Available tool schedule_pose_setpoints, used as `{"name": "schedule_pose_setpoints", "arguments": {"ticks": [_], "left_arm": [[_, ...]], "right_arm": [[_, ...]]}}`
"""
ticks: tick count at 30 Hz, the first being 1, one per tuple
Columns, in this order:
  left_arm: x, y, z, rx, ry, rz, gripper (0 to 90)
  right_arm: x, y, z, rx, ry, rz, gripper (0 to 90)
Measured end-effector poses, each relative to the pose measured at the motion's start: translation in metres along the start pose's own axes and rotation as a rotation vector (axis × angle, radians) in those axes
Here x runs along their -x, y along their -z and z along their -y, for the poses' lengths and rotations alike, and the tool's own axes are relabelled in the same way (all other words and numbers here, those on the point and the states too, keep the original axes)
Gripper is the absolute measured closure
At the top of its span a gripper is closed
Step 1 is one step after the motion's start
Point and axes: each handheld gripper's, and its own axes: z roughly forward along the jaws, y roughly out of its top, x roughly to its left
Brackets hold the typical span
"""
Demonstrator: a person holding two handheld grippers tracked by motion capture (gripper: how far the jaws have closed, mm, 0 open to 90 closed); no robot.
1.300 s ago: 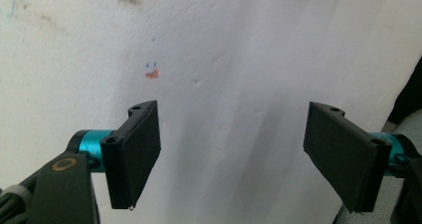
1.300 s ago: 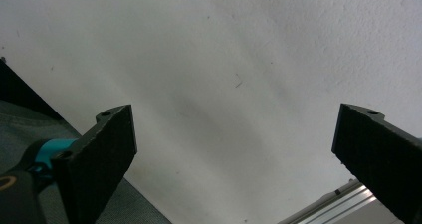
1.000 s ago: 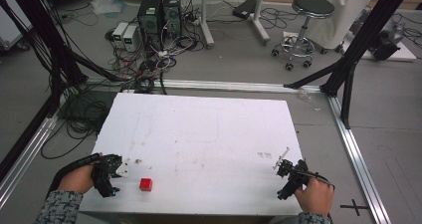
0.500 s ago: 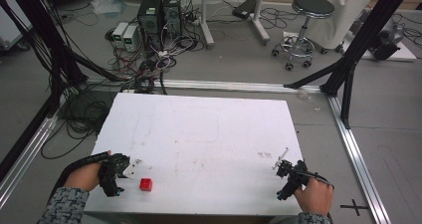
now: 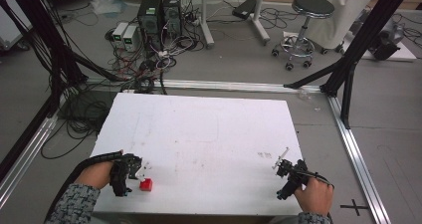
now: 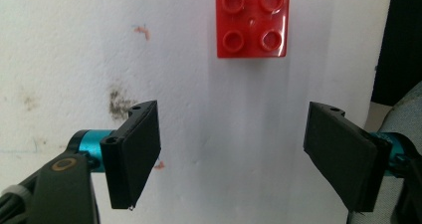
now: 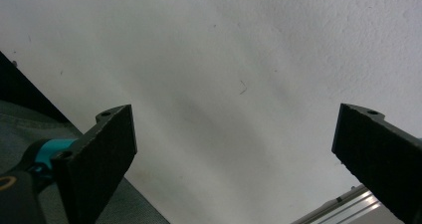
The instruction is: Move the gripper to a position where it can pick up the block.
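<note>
In the high view, a red brick [image 5: 146, 185] is seen near the front left corner of the white counter [image 5: 209, 134], just beside the left claw [image 5: 135, 170], while the right claw [image 5: 282, 165] is held well apart at the front right. In the left gripper view, the jaws are spread wide and empty, and the brick [image 6: 252, 21] lies ahead of them, studs up, not between them; if the claw were closed now, nothing would be caught, and the brick could be nudged toward the nearby counter edge. In the right gripper view, the jaws are likewise spread over bare counter beside its edge, so nothing is steadied by that side.
</note>
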Motion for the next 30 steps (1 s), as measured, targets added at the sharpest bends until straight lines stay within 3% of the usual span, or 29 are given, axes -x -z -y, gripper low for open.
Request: {"name": "schedule_pose_setpoints", "arguments": {"ticks": [15, 30], "left_arm": [[0.0, -0.013, -0.03, -0.019, -0.064, 0.035, 22.7], [-0.003, -0.028, -0.041, -0.032, -0.057, 0.075, 22.8]], "right_arm": [[0.001, 0.001, 0.002, 0.009, -0.005, -0.004, 2.9], [0.001, 0.001, 0.002, 0.007, -0.004, -0.009, 2.9]]}}
